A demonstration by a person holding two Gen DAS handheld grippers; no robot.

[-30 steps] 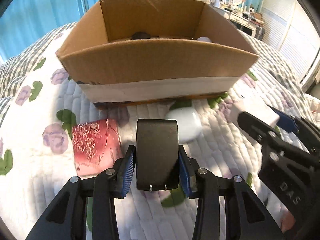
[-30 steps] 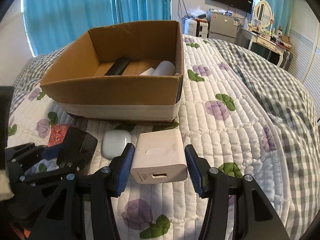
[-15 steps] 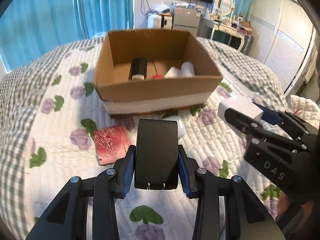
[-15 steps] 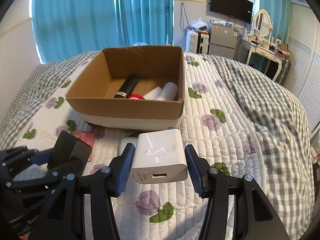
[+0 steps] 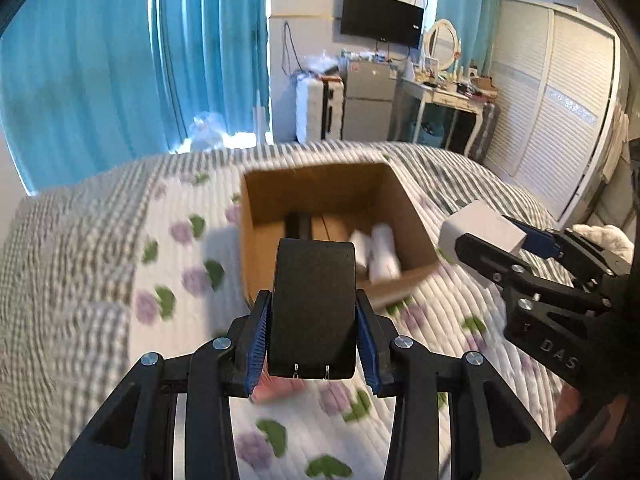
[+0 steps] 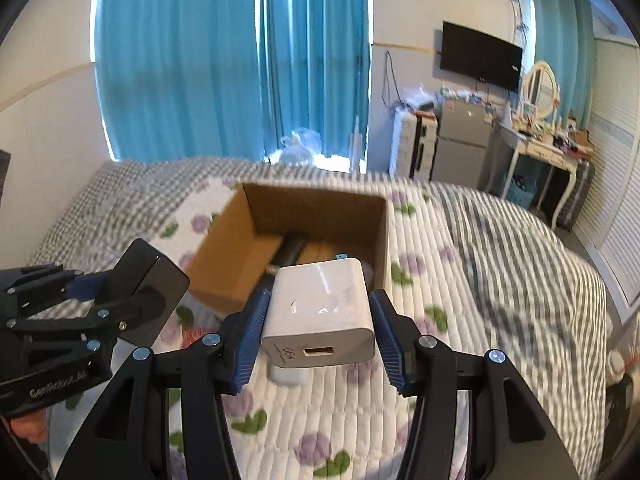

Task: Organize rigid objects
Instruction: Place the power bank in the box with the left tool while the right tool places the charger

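My left gripper (image 5: 314, 322) is shut on a black box-shaped object (image 5: 314, 304) and holds it high above the bed; it also shows in the right wrist view (image 6: 150, 280). My right gripper (image 6: 318, 320) is shut on a white 66W charger (image 6: 320, 312), also seen in the left wrist view (image 5: 482, 232). An open cardboard box (image 5: 256, 236) (image 6: 224, 236) lies on the bed below and ahead of both. It holds a black cylinder (image 6: 290, 250) and white cylinders (image 5: 382, 254).
A flowered quilt (image 5: 180, 280) covers the bed. A pink-red card (image 5: 276, 390) and a white case (image 6: 290, 376) lie on it near the box, mostly hidden behind my held objects. Blue curtains, a fridge and a dresser stand beyond the bed.
Both grippers have risen well above the bed with their objects still held. The box now looks smaller and farther below, with its inside in view.
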